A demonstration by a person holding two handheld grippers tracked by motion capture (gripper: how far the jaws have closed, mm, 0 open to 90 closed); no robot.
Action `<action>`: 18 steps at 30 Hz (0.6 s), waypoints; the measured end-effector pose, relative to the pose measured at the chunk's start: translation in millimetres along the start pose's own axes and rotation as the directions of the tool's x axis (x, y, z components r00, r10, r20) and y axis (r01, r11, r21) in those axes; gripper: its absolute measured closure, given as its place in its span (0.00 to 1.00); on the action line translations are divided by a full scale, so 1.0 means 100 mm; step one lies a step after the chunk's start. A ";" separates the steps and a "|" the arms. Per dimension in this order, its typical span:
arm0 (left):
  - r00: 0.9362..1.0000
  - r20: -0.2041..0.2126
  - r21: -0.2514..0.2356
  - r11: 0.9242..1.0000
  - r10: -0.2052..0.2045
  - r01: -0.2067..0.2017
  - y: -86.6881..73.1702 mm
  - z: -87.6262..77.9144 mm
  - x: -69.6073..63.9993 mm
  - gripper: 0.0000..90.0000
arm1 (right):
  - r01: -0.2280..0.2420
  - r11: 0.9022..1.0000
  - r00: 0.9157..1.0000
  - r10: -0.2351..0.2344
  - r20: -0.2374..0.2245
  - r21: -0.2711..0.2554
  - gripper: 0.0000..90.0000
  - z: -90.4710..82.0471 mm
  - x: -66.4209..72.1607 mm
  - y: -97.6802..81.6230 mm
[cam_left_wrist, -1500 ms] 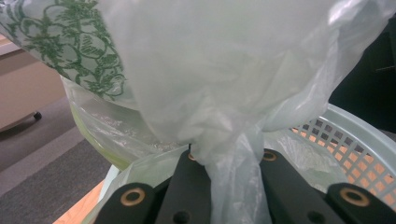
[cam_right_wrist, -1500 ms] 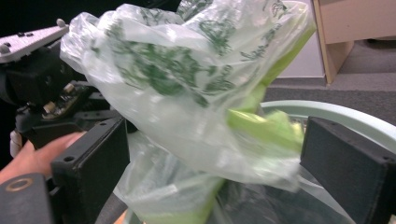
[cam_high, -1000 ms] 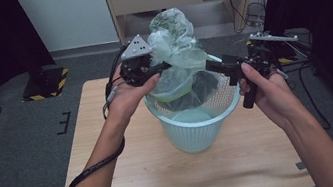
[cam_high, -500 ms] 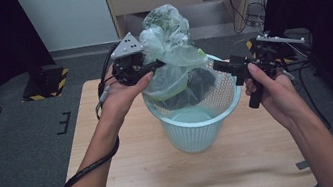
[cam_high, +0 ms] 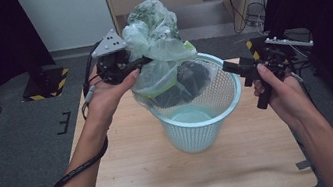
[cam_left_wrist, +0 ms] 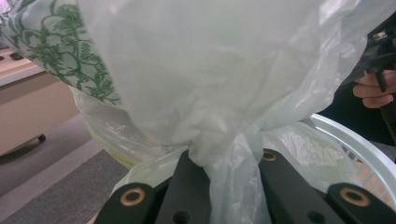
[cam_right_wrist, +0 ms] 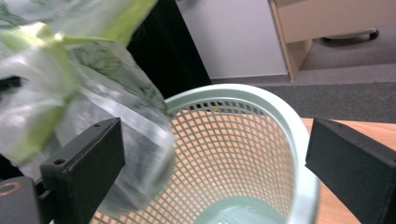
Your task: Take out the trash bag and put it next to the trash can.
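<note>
bag (cam_high: 160,49) hanging half out of bin (cam_high: 199,118) | left gripper (cam_high: 142,63) pinching its gathered neck (cam_left_wrist: 229,186) | right gripper (cam_high: 223,66) gaping empty at rim | film looking thin, slippery, light – neck being safest hold

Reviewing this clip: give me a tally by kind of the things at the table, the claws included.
Plastic bag: 1
Light blue mesh basket: 1
Claws: 2 (left claw shut on the bag, right claw open by the basket's rim)
Wooden table: 1
Total: 5
</note>
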State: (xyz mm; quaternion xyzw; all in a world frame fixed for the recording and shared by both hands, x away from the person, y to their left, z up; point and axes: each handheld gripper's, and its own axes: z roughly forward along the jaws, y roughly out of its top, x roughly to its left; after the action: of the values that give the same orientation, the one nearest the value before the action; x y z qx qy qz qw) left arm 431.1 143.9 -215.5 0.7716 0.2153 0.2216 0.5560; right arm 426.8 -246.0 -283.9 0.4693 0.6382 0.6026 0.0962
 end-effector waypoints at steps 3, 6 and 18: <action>1.000 -0.006 -0.004 1.000 -0.004 0.004 -0.02 -0.07 0.03 0.98 | -0.003 1.000 1.000 0.003 0.015 0.000 0.06 -0.03 -0.07 -0.02; 1.000 -0.015 -0.005 1.000 -0.008 0.008 -0.03 -0.12 0.06 0.98 | -0.007 1.000 1.000 0.007 0.019 -0.001 0.06 -0.04 -0.10 -0.03; 0.999 -0.047 -0.026 1.000 -0.012 0.010 -0.03 -0.36 0.14 0.98 | -0.016 1.000 0.999 0.017 0.039 -0.011 0.06 -0.11 -0.23 -0.07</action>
State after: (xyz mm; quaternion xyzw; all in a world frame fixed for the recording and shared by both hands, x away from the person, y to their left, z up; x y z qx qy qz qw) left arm 421.1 180.2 -206.9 0.7578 0.2297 0.2395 0.5618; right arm 428.4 -268.9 -297.2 0.4858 0.6291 0.5974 0.1064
